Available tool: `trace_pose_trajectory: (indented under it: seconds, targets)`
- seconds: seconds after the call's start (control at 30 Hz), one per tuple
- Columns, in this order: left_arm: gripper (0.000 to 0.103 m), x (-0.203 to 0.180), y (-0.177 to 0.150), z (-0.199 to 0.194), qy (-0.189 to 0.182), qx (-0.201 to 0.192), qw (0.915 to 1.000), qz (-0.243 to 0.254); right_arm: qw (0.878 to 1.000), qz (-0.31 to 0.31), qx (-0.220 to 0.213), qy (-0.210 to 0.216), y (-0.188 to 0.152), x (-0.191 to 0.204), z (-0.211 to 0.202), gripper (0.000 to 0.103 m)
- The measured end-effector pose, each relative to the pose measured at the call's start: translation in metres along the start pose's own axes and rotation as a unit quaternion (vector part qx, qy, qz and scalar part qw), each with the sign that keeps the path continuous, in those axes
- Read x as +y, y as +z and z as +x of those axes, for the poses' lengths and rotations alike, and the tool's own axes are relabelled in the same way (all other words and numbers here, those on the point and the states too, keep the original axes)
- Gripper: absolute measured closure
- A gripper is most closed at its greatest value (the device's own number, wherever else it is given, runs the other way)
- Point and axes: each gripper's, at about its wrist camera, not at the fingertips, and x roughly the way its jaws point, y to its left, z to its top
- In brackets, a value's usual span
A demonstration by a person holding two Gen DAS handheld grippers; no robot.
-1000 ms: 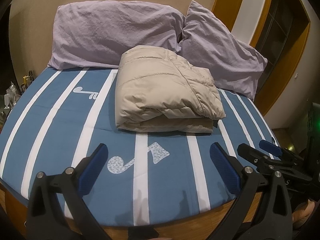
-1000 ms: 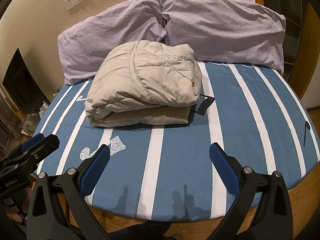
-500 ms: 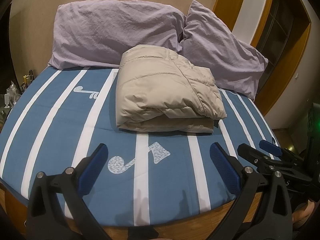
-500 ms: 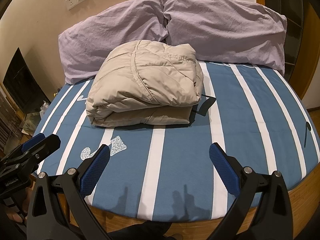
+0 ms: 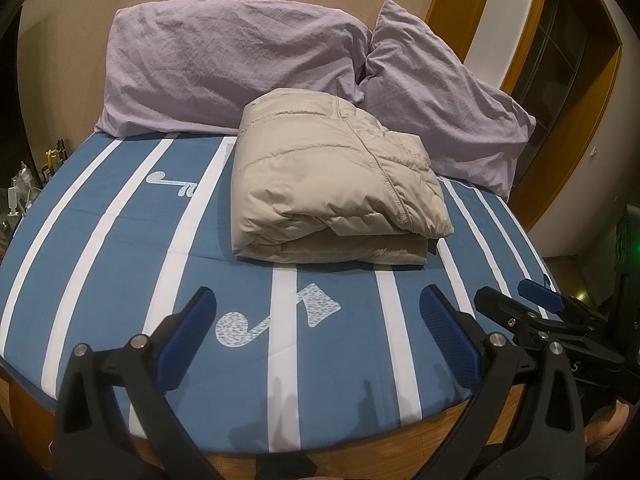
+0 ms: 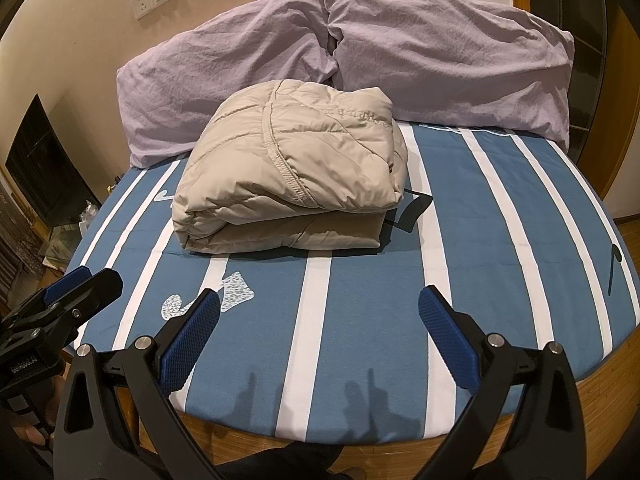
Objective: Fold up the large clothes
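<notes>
A beige padded jacket (image 5: pixel 336 184) (image 6: pixel 292 172) lies folded into a thick bundle on the blue-and-white striped bed (image 5: pixel 120 240) (image 6: pixel 500 240), just in front of the pillows. My left gripper (image 5: pixel 316 320) hovers open over the bed's near edge, well short of the jacket, with nothing between its blue pads. My right gripper (image 6: pixel 318 318) is open too, over the same near edge and also clear of the jacket. Each gripper shows in the other's view: the right one (image 5: pixel 520 300) at lower right, the left one (image 6: pixel 80 284) at lower left.
Two lilac pillows (image 5: pixel 224 64) (image 6: pixel 448 48) lean against the wall behind the jacket. The bed's wooden rim (image 6: pixel 600 380) runs below the grippers. Small clutter (image 5: pixel 24 192) sits off the bed's left side, and a wooden door frame (image 5: pixel 560 128) stands at right.
Both views have shifted only slightly; the jacket lies as before and both grippers stay open over the bed's edge.
</notes>
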Motion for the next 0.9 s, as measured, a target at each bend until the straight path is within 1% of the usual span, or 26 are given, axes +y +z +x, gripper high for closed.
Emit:
trace_pose_trajectory:
  seconds: [0.77, 0.9]
  targets:
    - [0.002, -0.0005, -0.0004, 0.0004, 0.000, 0.001, 1.0000, 0.000, 1.000, 0.001, 0.001, -0.001, 0.0004, -0.0008, -0.0006, 0.002]
    - [0.002, -0.0004, -0.0053, 0.0010, -0.003, 0.002, 1.0000, 0.002, 1.000, 0.005, 0.001, -0.004, -0.0012, -0.0001, 0.0006, 0.002]
